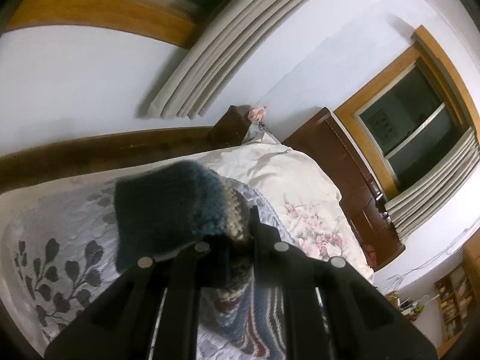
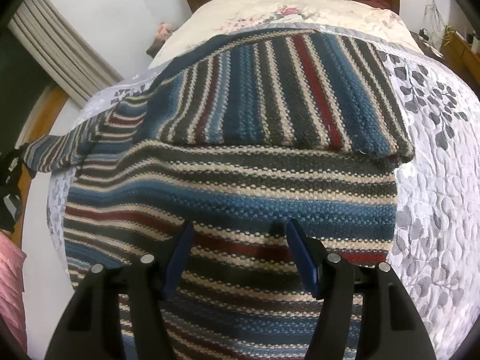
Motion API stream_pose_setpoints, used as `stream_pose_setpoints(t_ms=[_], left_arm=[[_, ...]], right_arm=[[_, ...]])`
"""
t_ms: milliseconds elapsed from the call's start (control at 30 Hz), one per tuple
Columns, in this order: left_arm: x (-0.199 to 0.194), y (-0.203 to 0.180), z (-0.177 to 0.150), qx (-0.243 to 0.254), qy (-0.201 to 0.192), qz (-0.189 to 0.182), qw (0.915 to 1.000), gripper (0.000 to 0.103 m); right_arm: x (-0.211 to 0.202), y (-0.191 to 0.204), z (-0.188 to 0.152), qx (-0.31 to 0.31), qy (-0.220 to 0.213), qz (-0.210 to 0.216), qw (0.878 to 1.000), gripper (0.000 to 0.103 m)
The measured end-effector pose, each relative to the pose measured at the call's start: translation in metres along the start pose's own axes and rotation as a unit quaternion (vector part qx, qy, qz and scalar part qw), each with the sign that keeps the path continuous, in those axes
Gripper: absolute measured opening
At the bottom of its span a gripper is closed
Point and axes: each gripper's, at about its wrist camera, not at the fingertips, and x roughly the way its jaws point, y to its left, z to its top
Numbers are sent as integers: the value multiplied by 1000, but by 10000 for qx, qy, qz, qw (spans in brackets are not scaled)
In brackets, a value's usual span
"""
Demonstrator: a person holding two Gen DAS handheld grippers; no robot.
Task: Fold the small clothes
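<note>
Left tongs (image 1: pixel 240 240) grip striped sweater (image 2: pixel 234 180) — no readable labels.

Tight on the left, roomy on the right

The left gripper (image 1: pixel 237 240) has a dark blue knitted cuff bunched between its fingers, blocking most of the way ahead; the brown wooden bed rail (image 1: pixel 90 153) and white wall (image 1: pixel 75 84) close that side. Over the striped blue, red and cream knitted sweater (image 2: pixel 240 186), the wide-apart right gripper (image 2: pixel 237 234) has nothing ahead, and the grey leaf-print quilt (image 2: pixel 438 180) lies bare on its right.
</note>
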Motion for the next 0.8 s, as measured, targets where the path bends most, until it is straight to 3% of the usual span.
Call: stream_pose_setpoints(t_ms=[133, 333, 600, 800], left_arm=[[-2, -35, -5, 461, -19, -318, 9984, 9], [-5, -131, -42, 1453, 285, -1048, 9834, 9], [27, -226, -137, 2325, 925, -1515, 9563, 9], [53, -255, -208, 2529, 1372, -1683, 9428, 9]], right_arm=[[-1, -4, 3, 51, -30, -7, 10000, 64], [0, -8, 3, 100, -30, 22, 9999, 64], [-7, -24, -1, 262, -102, 23, 9996, 64], [-16, -44, -5, 453, -180, -35, 9988, 64]])
